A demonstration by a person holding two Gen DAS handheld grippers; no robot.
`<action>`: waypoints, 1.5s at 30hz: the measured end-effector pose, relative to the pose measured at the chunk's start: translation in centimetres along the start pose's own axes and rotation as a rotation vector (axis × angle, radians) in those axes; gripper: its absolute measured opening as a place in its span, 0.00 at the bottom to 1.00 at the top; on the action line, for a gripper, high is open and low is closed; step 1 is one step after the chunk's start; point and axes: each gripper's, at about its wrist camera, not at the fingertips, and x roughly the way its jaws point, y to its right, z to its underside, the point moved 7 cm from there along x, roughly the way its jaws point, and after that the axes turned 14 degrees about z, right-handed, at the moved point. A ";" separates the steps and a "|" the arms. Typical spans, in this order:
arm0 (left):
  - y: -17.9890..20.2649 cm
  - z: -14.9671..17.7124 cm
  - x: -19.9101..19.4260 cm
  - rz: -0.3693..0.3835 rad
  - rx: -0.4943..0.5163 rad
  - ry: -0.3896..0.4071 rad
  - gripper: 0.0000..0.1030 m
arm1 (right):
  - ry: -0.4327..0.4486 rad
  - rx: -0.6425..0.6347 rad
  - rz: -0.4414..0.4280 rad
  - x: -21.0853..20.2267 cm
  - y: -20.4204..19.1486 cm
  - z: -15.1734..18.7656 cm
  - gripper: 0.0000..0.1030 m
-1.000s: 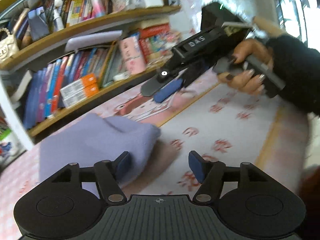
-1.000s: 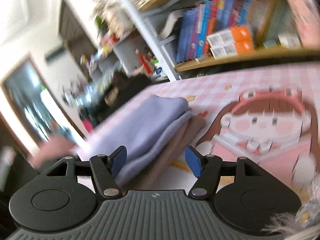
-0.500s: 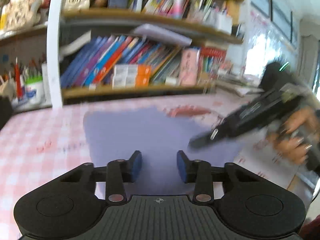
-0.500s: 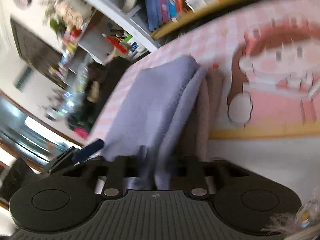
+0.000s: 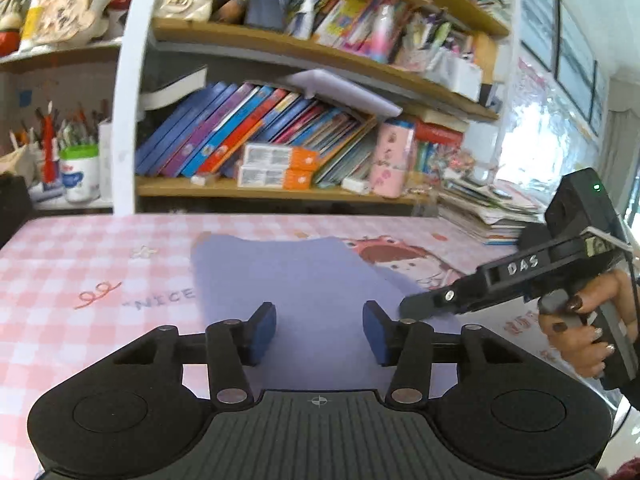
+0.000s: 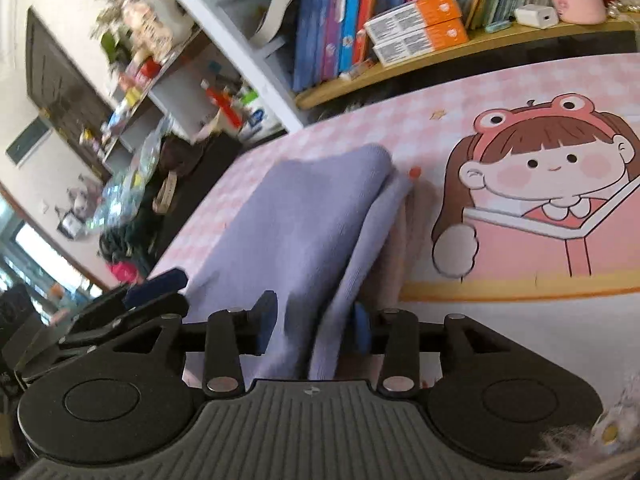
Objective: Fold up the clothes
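A folded lavender garment [image 5: 304, 280] lies flat on the pink checked table mat [image 5: 80, 264]. My left gripper [image 5: 319, 332] hovers over its near part. Its jaws are opening, and only flat cloth shows below the gap. In the right wrist view the garment [image 6: 304, 216] shows stacked folds, with a beige layer [image 6: 412, 232] along its right side. My right gripper [image 6: 312, 324] straddles the near folded edge. Its jaws are opening, and the cloth sits loosely between the blue pads. The right gripper's finger [image 5: 424, 306] rests at the garment's right edge, held by a hand [image 5: 584, 320].
Bookshelves [image 5: 280, 148] packed with books run along the table's far side. A pile of papers [image 5: 488, 216] sits at the far right, and a white tub of pens [image 5: 78, 176] at the far left. A cartoon girl print [image 6: 548, 184] covers the mat right of the garment.
The left gripper swung over the garment and rolled level. Both grippers' jaws narrowed half a second ago and have since widened. The right one had closed on the garment's edge and has loosened.
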 end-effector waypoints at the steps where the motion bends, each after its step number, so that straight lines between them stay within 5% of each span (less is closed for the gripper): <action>1: -0.3 0.2 0.3 -0.005 -0.007 -0.015 0.46 | -0.006 0.005 0.013 0.5 0.1 -0.2 0.35; 3: -0.3 0.6 0.7 -0.004 0.008 -0.027 0.47 | -0.012 -0.008 0.035 1.1 0.0 -0.5 0.16; 7: -0.5 0.8 0.8 -0.014 0.011 -0.040 0.47 | 0.126 -0.186 0.062 -1.0 -2.4 -0.5 0.13; 11: -0.9 -0.1 0.1 0.001 -0.025 0.003 0.51 | 0.076 -0.184 0.113 0.4 -1.3 0.2 0.15; 12: -1.0 -0.4 -0.3 -0.003 -0.032 0.019 0.62 | 0.052 -0.167 0.118 1.0 -0.8 0.5 0.15; 14: -1.9 -0.9 -1.0 -0.017 -0.056 0.040 0.78 | 0.053 -0.142 0.113 0.4 -0.4 0.1 0.27; 17: -3.6 -1.1 -1.4 -0.024 -0.124 0.042 0.85 | 0.081 -0.082 0.106 -1.5 0.6 -0.8 0.66; 19: -5.1 -0.8 -1.0 -0.005 -0.211 0.025 0.87 | 0.046 -0.004 0.088 -1.6 1.7 -1.1 0.67; 26: -9.2 1.6 2.5 0.090 -0.561 -0.052 0.85 | -0.108 0.187 0.048 0.9 3.7 -0.5 0.68; 30: -9.1 2.6 3.9 0.137 -0.631 -0.048 0.64 | -0.118 0.178 0.013 2.3 2.4 -0.1 0.63; 32: -8.3 2.7 3.9 0.120 -0.602 -0.044 0.59 | -0.104 0.146 0.028 2.4 1.9 0.0 0.44; 35: -6.1 2.2 3.5 0.097 -0.535 -0.055 0.53 | -0.056 0.066 0.054 1.4 1.4 0.2 0.29; 40: -1.5 2.8 3.7 0.172 -0.470 -0.109 0.52 | 0.018 -0.049 0.108 -2.9 2.1 1.4 0.27; 45: 1.0 3.8 4.7 0.235 -0.466 -0.161 0.53 | 0.002 -0.044 0.137 -6.0 4.2 3.1 0.27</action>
